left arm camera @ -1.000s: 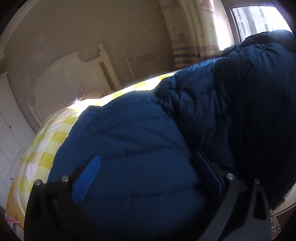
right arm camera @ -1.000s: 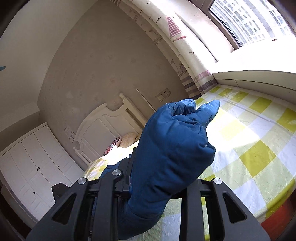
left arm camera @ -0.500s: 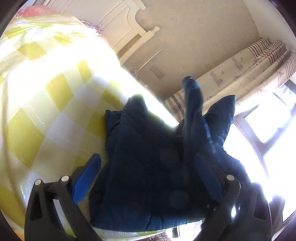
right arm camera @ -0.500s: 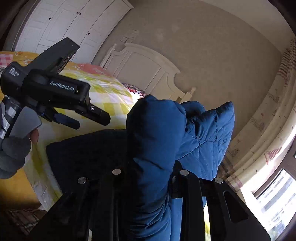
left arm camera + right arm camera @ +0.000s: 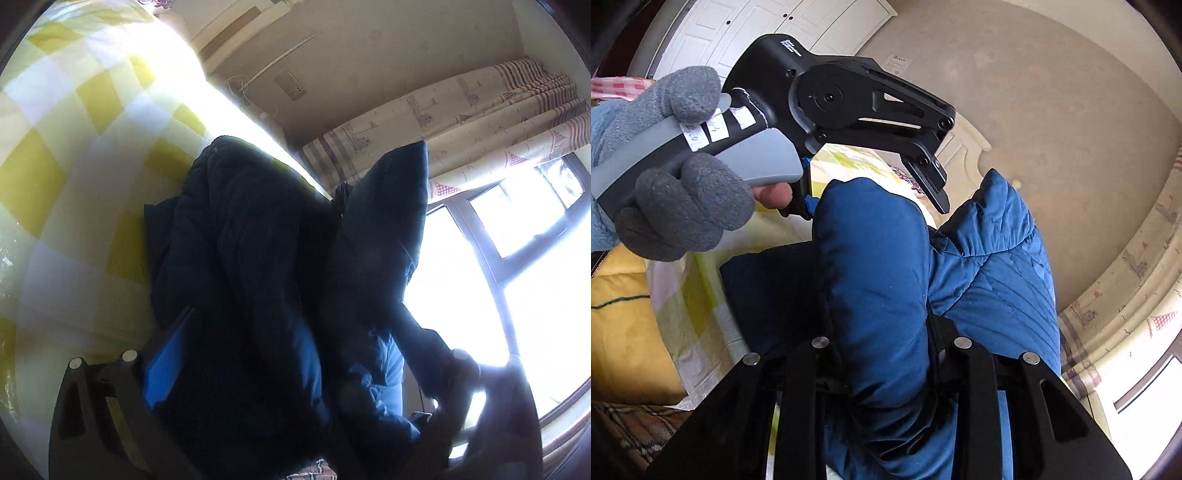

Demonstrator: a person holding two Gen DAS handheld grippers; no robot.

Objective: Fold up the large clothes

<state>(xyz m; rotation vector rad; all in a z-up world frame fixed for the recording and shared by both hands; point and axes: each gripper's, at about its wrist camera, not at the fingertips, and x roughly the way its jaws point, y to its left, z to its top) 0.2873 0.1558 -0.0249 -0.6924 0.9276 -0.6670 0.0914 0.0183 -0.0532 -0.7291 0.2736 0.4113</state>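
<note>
Blue jacket (image 5: pixel 882 280) fills opening right tongs (image 5: pixel 886 343), pads hidden

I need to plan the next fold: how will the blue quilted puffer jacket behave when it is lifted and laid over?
The blue quilted puffer jacket probably flops: it bulges and drapes around the right gripper, whose jaws are opening with the padding between them. Its puffy padding suggests it is light for its bulk and may spring back open. The smooth shell may slip.
</note>
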